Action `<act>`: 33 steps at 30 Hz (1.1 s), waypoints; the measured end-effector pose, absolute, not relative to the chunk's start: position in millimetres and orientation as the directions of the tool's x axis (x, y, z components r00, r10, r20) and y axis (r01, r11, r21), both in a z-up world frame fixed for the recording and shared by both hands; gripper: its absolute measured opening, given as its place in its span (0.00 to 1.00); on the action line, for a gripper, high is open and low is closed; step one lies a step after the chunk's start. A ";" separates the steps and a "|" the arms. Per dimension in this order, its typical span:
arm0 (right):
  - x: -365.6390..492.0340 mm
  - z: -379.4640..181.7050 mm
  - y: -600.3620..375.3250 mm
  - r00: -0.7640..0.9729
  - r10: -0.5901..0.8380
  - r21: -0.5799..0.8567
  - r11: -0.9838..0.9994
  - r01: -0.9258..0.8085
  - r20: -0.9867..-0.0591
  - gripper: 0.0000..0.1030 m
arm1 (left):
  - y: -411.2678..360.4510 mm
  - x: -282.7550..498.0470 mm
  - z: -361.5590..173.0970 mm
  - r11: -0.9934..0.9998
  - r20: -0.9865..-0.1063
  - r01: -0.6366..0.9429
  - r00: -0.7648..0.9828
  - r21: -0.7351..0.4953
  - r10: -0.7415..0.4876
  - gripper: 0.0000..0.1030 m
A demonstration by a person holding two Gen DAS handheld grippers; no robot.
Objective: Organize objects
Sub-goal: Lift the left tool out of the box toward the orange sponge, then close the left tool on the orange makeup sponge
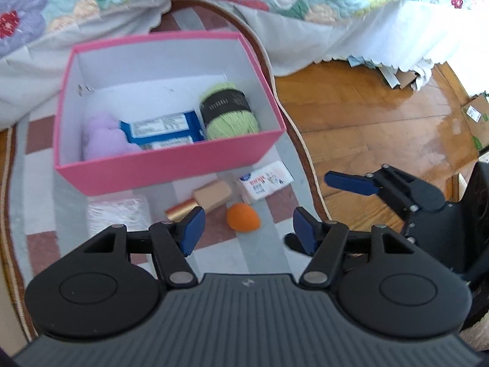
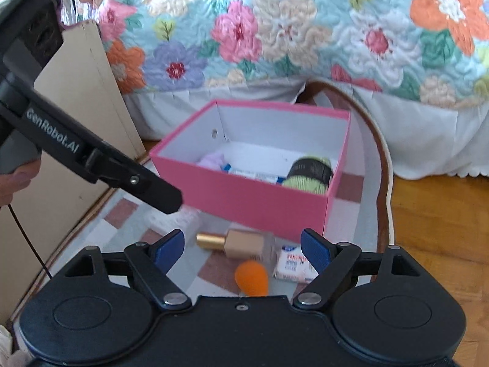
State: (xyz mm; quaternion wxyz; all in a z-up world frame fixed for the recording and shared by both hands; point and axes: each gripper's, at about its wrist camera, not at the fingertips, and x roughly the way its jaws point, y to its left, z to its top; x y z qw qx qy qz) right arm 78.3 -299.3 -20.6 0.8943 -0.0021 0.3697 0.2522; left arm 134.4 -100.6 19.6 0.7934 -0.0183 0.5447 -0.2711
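Note:
A pink box [image 1: 171, 168] stands on a checked rug and holds a green yarn ball [image 1: 229, 113], a blue-and-white packet [image 1: 162, 128] and a lilac fluffy thing [image 1: 104, 134]. In front of it lie an orange egg-shaped sponge [image 1: 243, 217], a gold-capped bottle [image 1: 211, 195], a white packet [image 1: 264, 182] and a pinkish wrapped pack [image 1: 119, 214]. My left gripper [image 1: 247, 229] hangs open above the sponge, holding nothing. My right gripper [image 2: 243, 246] is open and empty over the bottle [image 2: 241, 243], sponge [image 2: 252, 278] and white packet [image 2: 293, 267], short of the box [image 2: 244, 195].
A flowered quilt [image 2: 275, 36] hangs down behind the box. Wooden floor [image 1: 382, 116] lies right of the rug's brown edge, with cardboard pieces [image 1: 473, 116] beyond. A beige board [image 2: 82, 98] leans at the left. A hand holds the left gripper's handle [image 2: 18, 180].

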 end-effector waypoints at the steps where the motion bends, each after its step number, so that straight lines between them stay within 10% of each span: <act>1: 77.0 -26.5 -296.8 0.601 0.443 0.170 0.874 -0.456 -0.665 0.85 | -101.4 134.0 14.9 0.851 -0.853 0.409 0.258 -0.329 -0.453 0.61; 15: 79.4 -94.8 -269.4 0.627 0.274 -0.020 0.908 -0.419 -0.729 0.85 | -122.1 140.6 -71.8 0.829 -0.858 0.395 0.163 -0.396 -0.487 0.59; 25: 105.7 -125.6 -274.3 0.461 0.305 0.146 0.926 -0.349 -0.833 0.83 | -124.6 151.0 -114.7 0.816 -0.828 0.396 0.198 -0.421 -0.524 0.44; 28: 108.8 -129.4 -279.1 0.452 0.348 0.199 0.918 -0.344 -0.821 0.71 | -126.8 149.0 -119.4 0.806 -0.814 0.429 0.228 -0.409 -0.534 0.26; 33: 113.1 -135.1 -293.6 0.419 0.417 0.297 0.899 -0.322 -0.807 0.37 | -128.4 146.7 -118.8 0.802 -0.810 0.442 0.237 -0.402 -0.536 0.26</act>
